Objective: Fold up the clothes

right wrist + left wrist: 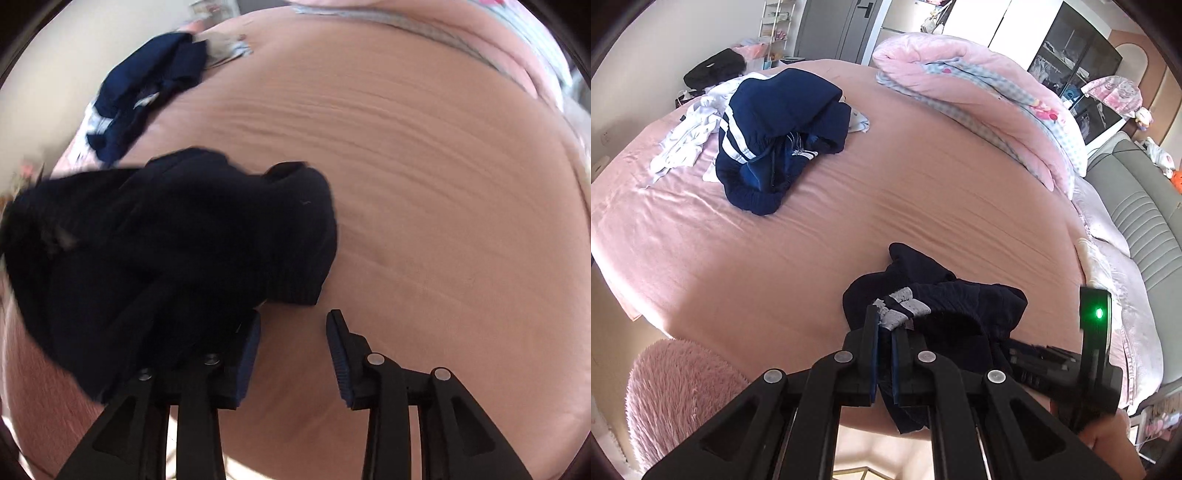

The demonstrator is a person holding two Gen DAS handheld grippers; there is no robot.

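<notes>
A dark navy garment [934,306] with grey-white stripes is bunched at the near edge of the pink bed [849,221]. My left gripper [885,321] is shut on its striped edge, and cloth hangs down between the fingers. In the right wrist view the same dark garment [177,243] lies blurred at left, draped over the left finger. My right gripper [293,325] stands open above bare sheet, with nothing between its pads. The right gripper's body [1093,354], with a green light, shows in the left wrist view beside the garment.
A pile of navy striped trousers [775,136] and white clothes [690,136] lies at the bed's far left. A pink quilt [979,96] is rolled along the far right. A grey headboard [1137,221] stands at right, a fluffy pink stool [679,391] at near left.
</notes>
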